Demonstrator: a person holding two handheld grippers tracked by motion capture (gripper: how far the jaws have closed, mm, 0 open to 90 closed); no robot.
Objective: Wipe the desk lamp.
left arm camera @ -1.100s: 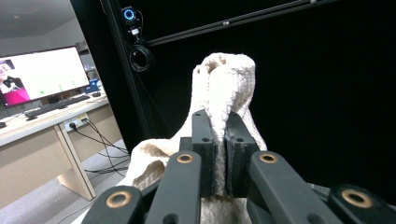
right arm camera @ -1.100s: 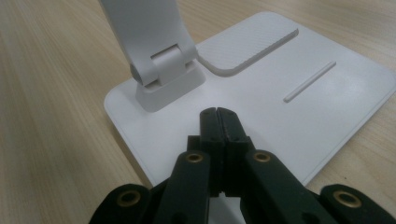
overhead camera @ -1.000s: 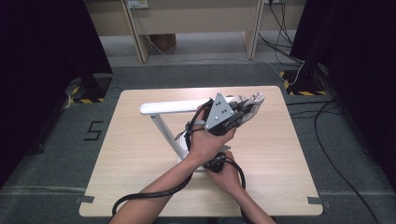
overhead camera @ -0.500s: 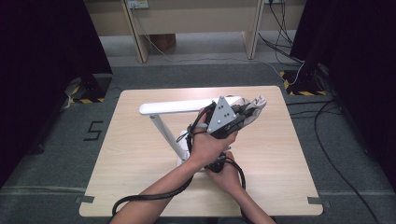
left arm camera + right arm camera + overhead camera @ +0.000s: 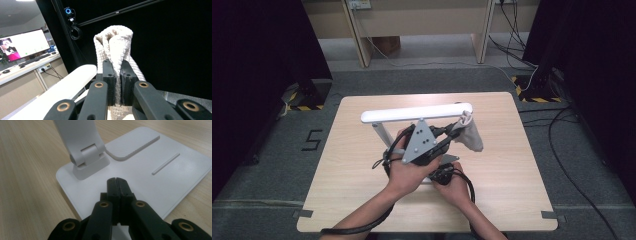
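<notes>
In the high view, a white desk lamp is seen on a light wooden table (image 5: 352,200). Its long lamp head (image 5: 417,114) runs level across the middle of the frame, and a slanted arm (image 5: 383,134) leads down from it toward the person's hands.

The left gripper (image 5: 451,134) is held just below the right end of the lamp head, with its grey three-cornered plate facing up. A whitish waffle-weave cloth (image 5: 470,135) is clamped between its jaws and hangs to the right of the gripper, touching or just beside the tip of the lamp head. In the left gripper view the cloth (image 5: 115,52) is seen bunched and pinched tight between the two black jaws at centre frame, with the lamp head (image 5: 60,93) stretching from lower left up beside it. A monitor (image 5: 25,47) and a desk are seen at the left of that view.

The right gripper (image 5: 116,180) is pressed shut with nothing between its jaws, its tips resting on or just over the flat white lamp base (image 5: 160,187). The hinge foot (image 5: 88,161) of the arm stands just above the tips in the frame.

In the high view the right hand (image 5: 454,185) is partly covered by the left forearm, and the lamp base is largely hidden beneath both hands. Cables (image 5: 572,165) trail over the grey floor at the right.
</notes>
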